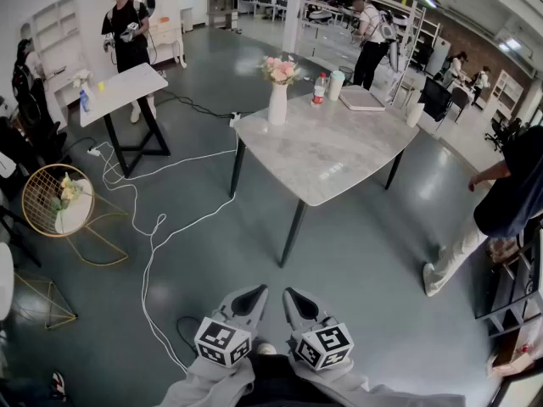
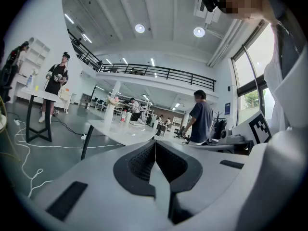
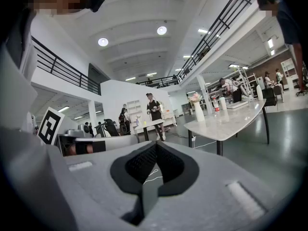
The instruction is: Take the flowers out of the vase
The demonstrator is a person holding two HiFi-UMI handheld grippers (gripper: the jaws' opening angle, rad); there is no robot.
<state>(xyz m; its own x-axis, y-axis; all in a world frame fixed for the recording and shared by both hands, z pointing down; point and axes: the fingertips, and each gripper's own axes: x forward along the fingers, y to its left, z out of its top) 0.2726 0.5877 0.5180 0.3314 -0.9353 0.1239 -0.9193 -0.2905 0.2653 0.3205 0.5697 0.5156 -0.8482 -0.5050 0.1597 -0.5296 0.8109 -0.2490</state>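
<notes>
Standing on glossy tabletop (image 1: 339, 164): slim white vase (image 1: 277, 105), pink flowers (image 1: 280, 69)

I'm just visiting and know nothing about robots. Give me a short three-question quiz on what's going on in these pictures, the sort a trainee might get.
1. True or false: the flowers are in the white vase on the marble table.
2. What do the left gripper and the right gripper hold? A. A flower each. B. Nothing, both have their jaws shut. C. The vase, between them.
3. Fill in: beside the vase stands a bottle with a ____ label.

Key: 1 true. 2 B. 3 red.
</notes>
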